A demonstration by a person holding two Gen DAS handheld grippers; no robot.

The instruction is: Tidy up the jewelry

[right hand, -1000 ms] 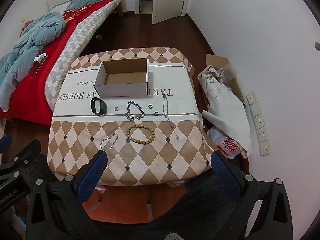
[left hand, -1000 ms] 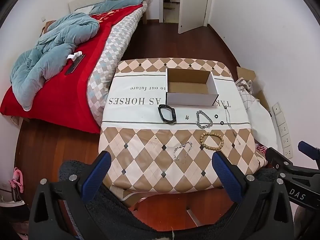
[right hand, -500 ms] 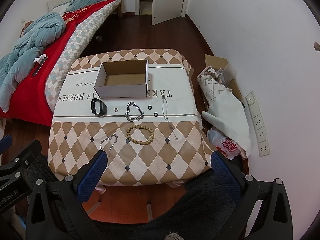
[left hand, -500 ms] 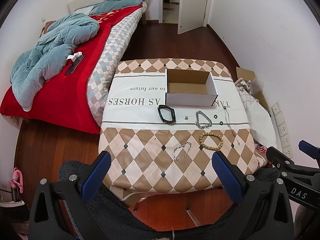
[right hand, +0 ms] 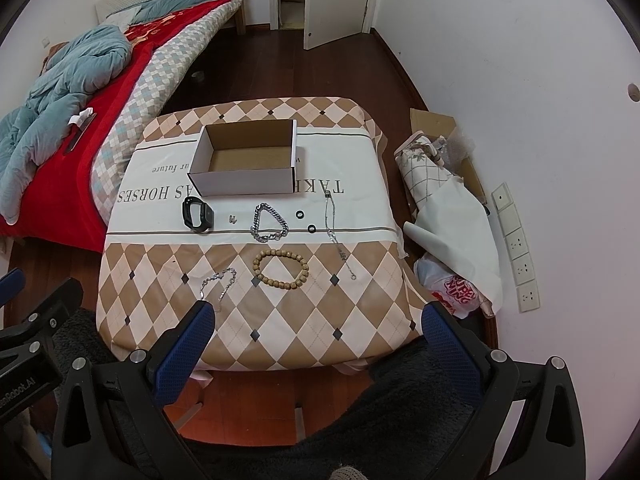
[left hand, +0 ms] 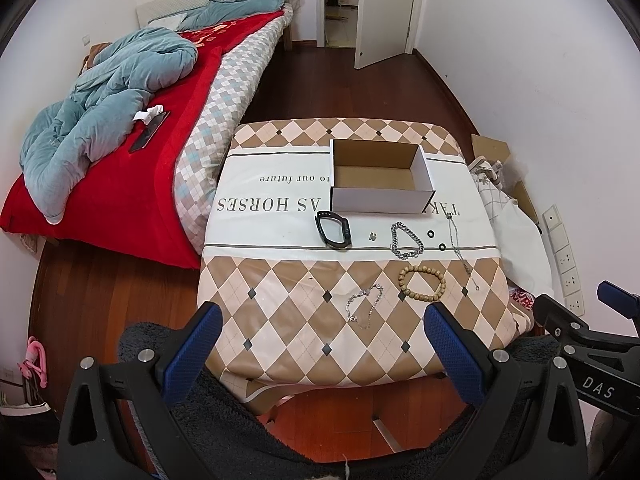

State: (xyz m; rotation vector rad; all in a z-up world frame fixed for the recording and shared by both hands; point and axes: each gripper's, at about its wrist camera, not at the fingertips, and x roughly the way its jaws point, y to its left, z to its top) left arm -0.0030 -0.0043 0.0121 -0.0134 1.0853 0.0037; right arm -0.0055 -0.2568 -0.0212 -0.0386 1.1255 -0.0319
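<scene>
Tabletop [left hand: 280, 320], diamond-pattern cloth; bare cloth along its near edge. Cardboard box [left hand: 380, 196] open-topped, behind centre, long axis left-right. In front of box: black band [left hand: 334, 230], chain bracelet [left hand: 406, 240], thin necklace [left hand: 460, 244] running front-back. Nearer still: bead bracelet [left hand: 422, 283], fine chain [left hand: 366, 306]. Left hand-held gripper [left hand: 318, 322] and right hand-held gripper [right hand: 316, 320]: jaws wide apart, holding nothing, short of the near edge.

**Legible text in the two wrist views**

The cloth [left hand: 280, 196] covering the bench carries inverted print: "AS HORSES", "o our future" and, partly hidden by the box [left hand: 380, 200], "TAK". The right gripper [left hand: 600, 390] body reads "DAS"; the left gripper [right hand: 24, 380] body reads "enRobot.AI". A plastic bag's [right hand: 452, 292] red lettering is illegible.
</scene>
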